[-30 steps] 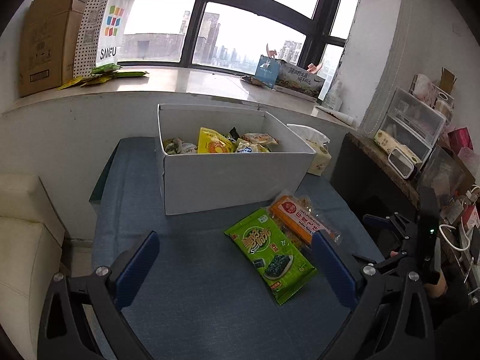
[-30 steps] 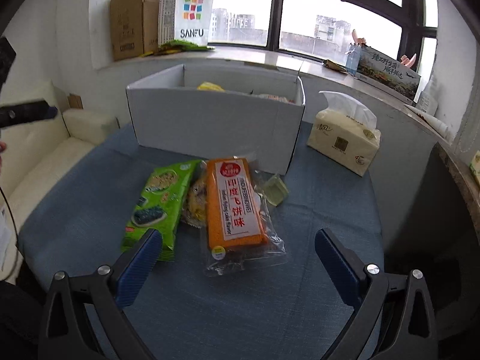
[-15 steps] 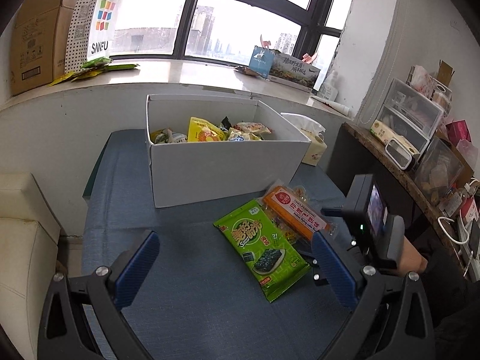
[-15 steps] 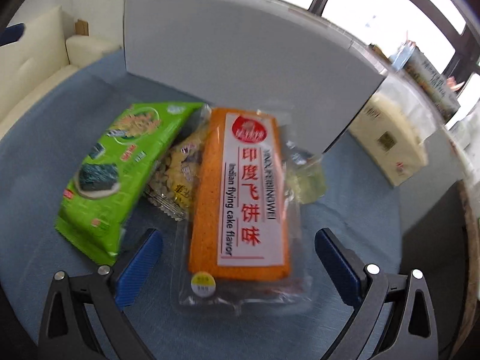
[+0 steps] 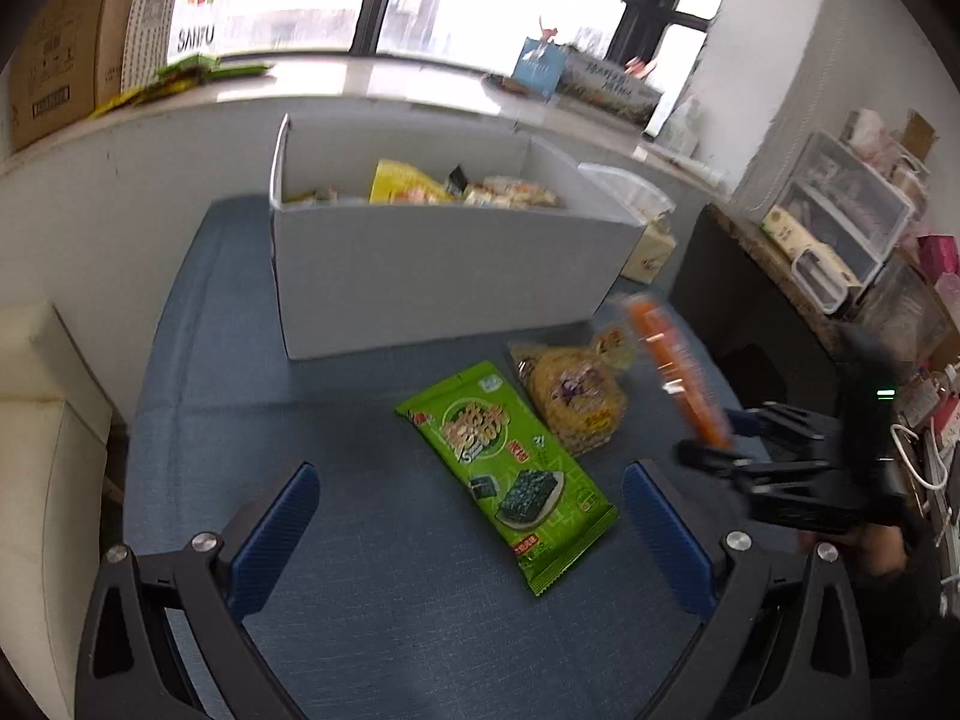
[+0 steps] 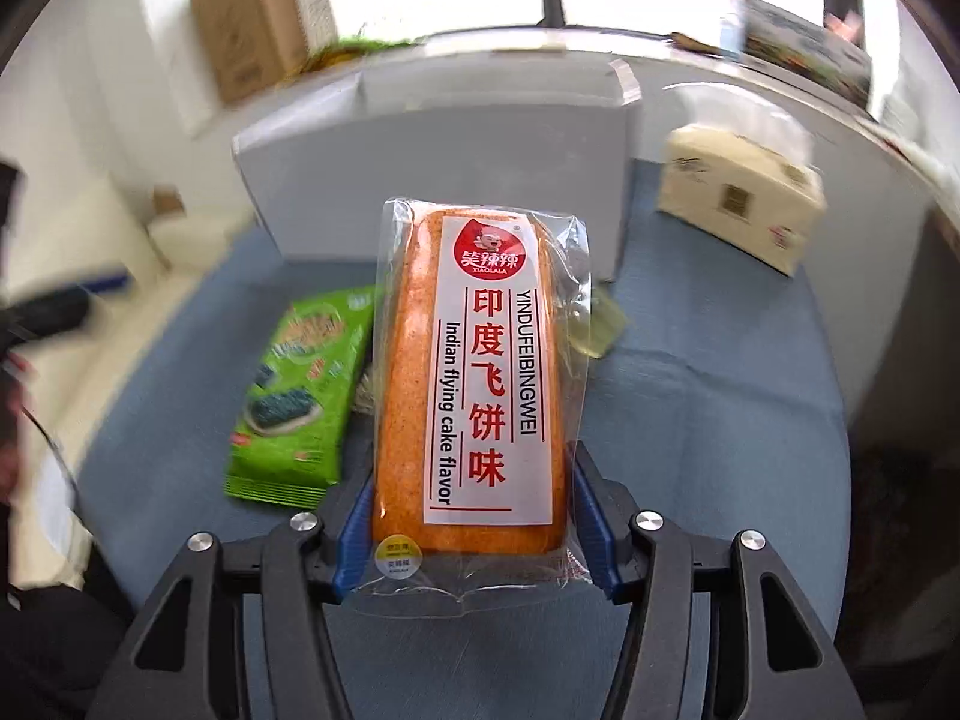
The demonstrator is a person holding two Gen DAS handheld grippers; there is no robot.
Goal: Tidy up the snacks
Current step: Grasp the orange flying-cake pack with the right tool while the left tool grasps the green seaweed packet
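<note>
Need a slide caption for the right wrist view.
Right gripper, jaws just closed on the orange cake pack, lifts it toward the white cardboard box.

The right claw (image 6: 474, 531), black-framed with blue pads, has just been closing and now clamps the near end of a clear-wrapped orange cake packet (image 6: 471, 384) between both pads, tilted downward. The left claw (image 5: 471, 531) hangs with its blue fingers (image 5: 273, 531) spread wide, nothing between them, pitched down toward the tabletop.
</note>
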